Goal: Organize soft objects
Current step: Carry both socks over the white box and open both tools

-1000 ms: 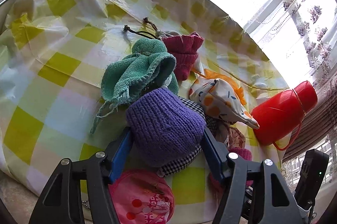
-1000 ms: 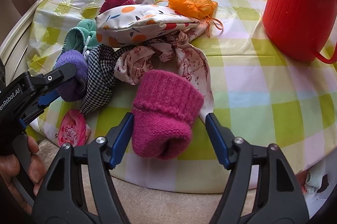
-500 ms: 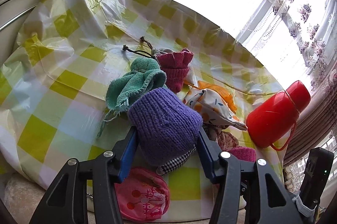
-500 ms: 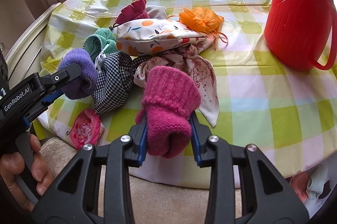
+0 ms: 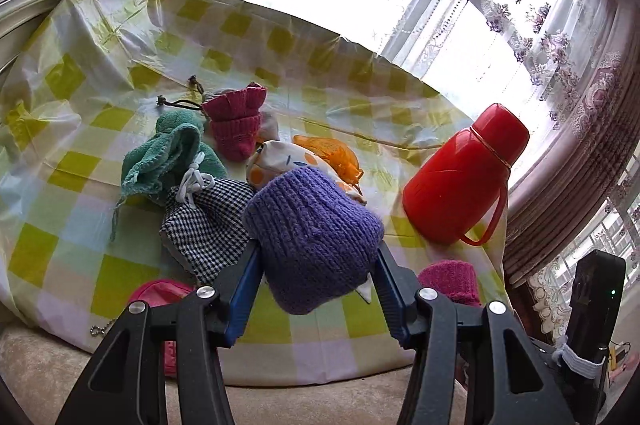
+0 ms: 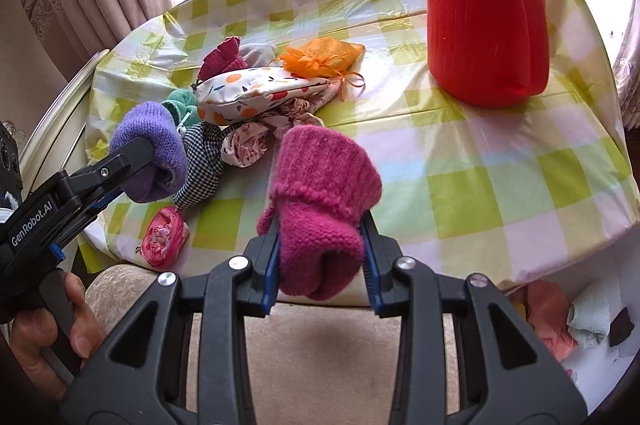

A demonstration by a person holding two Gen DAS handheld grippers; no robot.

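Note:
My left gripper (image 5: 316,257) is shut on a purple knitted piece (image 5: 312,233) and holds it above the table's near edge; it also shows in the right wrist view (image 6: 152,153). My right gripper (image 6: 320,253) is shut on a magenta knitted piece (image 6: 320,193), lifted over the near edge. On the checked tablecloth (image 6: 480,161) lies a pile: a green towel (image 5: 168,157), a houndstooth pouch (image 5: 204,221), a spotted white pouch (image 6: 260,93), an orange organza bag (image 6: 324,55), a floral cloth (image 6: 248,145) and a second magenta knit (image 5: 236,125).
A red thermos jug (image 6: 486,17) stands at the table's far right. A pink coin pouch (image 6: 164,237) lies at the near left edge. A beige cushion (image 6: 320,345) is below the table. Soft items (image 6: 560,321) lie low at the right. Curtains and a window stand behind.
Both grippers closed on their knitted pieces and lifted them back from the pile toward the near edge. The purple piece came off the houndstooth pouch, which now lies uncovered.

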